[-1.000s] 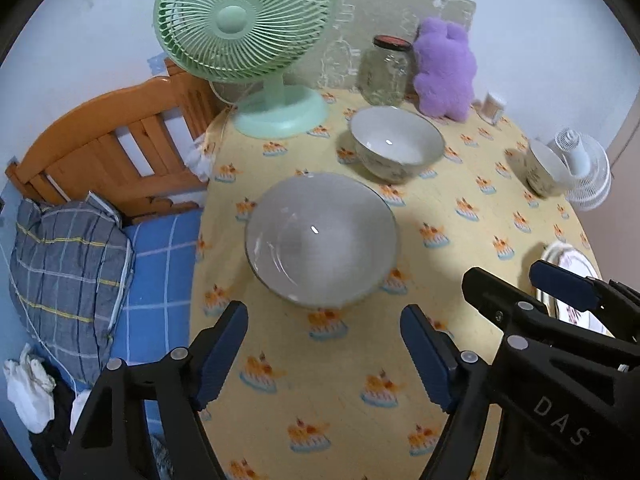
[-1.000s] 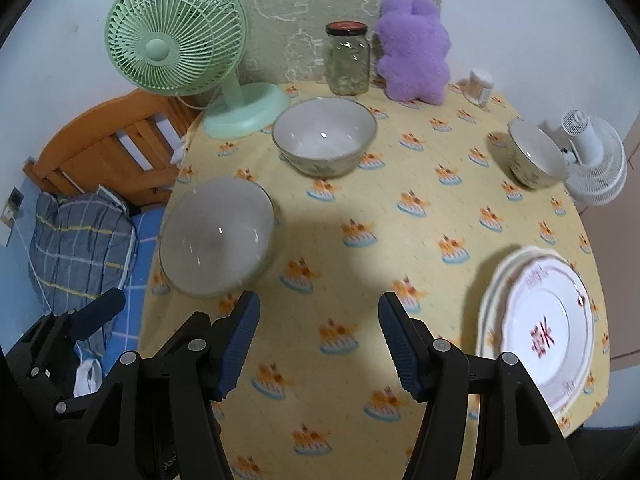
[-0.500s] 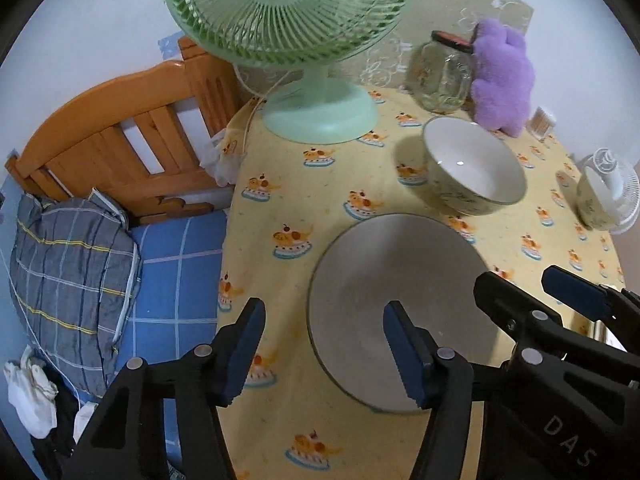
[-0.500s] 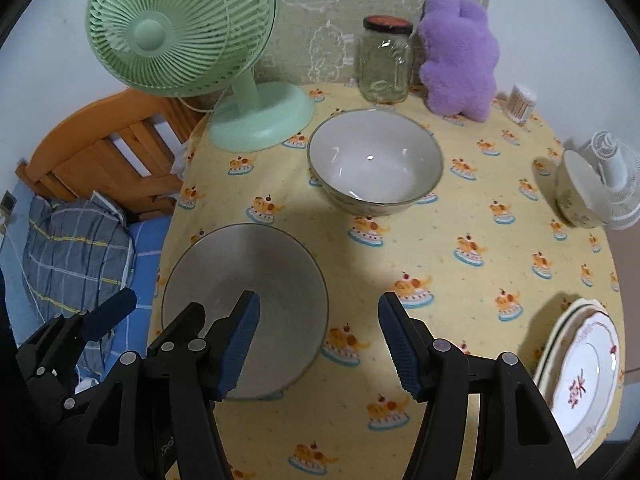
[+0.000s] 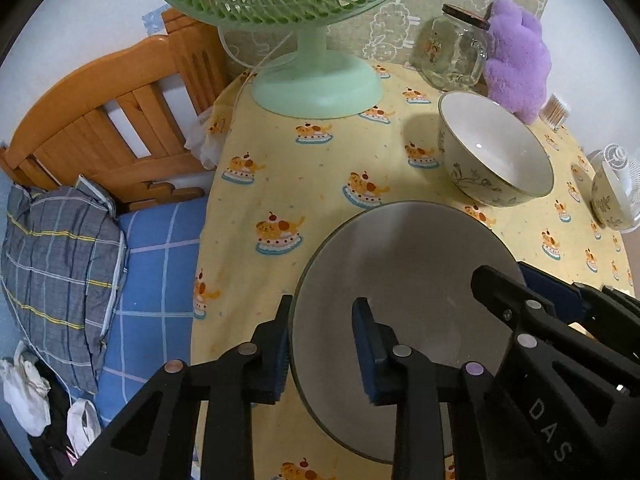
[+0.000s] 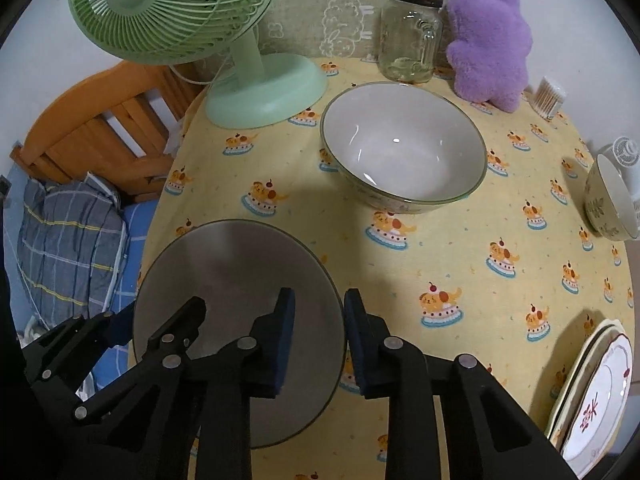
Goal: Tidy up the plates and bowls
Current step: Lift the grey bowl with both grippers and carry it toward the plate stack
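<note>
Grey bowl [image 6: 236, 320] sits at the table's near-left edge. Left gripper [image 5: 322, 344] and right gripper [image 6: 318, 340] straddle opposite rims, jaws narrowed but unclosed. Grasp step; next: close, lift together.

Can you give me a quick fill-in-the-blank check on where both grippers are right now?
1. Both grippers straddle the rim of the ____ bowl.
2. The left gripper and right gripper sit on ____ sides of that rim.
3. The floral bowl contains ____.
4. The stacked plates lie at the table's ____ edge.

Missing: grey; opposite; nothing; right
</note>
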`<state>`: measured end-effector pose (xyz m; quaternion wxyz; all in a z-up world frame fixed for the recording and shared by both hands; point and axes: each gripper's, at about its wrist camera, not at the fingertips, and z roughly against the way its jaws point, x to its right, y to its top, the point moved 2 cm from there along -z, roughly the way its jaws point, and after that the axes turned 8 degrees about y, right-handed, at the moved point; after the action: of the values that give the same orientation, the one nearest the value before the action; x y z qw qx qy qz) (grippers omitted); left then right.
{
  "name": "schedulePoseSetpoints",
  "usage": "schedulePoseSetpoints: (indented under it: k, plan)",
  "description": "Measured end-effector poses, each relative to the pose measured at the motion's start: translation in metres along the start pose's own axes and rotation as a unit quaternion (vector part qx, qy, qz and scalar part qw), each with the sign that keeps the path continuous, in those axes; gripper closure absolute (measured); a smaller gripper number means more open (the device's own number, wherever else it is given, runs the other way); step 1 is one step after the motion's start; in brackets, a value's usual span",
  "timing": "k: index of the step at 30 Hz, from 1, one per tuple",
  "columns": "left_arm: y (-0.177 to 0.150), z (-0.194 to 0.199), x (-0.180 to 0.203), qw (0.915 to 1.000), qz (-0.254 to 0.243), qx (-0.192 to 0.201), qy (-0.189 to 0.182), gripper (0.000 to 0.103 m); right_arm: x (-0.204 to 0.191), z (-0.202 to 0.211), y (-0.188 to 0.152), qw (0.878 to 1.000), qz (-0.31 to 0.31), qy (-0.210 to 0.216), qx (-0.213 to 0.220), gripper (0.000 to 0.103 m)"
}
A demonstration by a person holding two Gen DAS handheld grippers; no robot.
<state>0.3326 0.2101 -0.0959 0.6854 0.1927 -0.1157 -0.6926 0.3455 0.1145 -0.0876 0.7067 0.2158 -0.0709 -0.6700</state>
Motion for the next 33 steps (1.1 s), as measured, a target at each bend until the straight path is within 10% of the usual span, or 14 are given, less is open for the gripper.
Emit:
schedulePoseSetpoints:
  k: [33]
  plan:
    - [-0.067,0.067,0.057,0.9988,-0.034,-0.011,-0.032,0.076,0.043,0.081,-0.079,0.999,-0.032,-0.024,-0.001,0.075]
